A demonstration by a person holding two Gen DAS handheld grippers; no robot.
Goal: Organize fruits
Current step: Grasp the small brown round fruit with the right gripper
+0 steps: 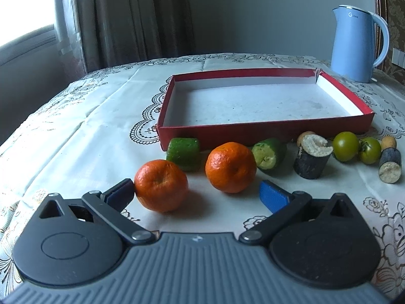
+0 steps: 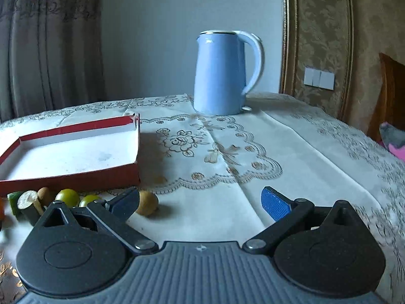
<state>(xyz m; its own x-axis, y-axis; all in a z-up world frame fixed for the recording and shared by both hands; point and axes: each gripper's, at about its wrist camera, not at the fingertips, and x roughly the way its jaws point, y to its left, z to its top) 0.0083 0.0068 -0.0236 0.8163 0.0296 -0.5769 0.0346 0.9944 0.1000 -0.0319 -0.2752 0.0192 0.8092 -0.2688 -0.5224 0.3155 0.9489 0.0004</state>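
A shallow red box [image 1: 265,129] with a white inside lies empty on the table; it also shows in the right wrist view [image 2: 71,177]. In front of it lie two oranges [image 1: 161,185] [image 1: 230,167], two green cut pieces [image 1: 183,153] [image 1: 269,153], two dark cane pieces [image 1: 312,158] [image 1: 390,162], two green tomatoes [image 1: 345,146] [image 1: 370,150] and small brown fruits [image 2: 147,202]. My left gripper [image 1: 197,193] is open, its left pad against the near orange. My right gripper [image 2: 200,201] is open and empty, right of the fruit row.
A blue electric kettle [image 2: 222,73] stands at the back of the table, right of the box. A patterned white tablecloth [image 2: 227,152] covers the table. Curtains [image 1: 131,17] and a wall lie behind. The table's right edge drops off near a chair [image 2: 389,96].
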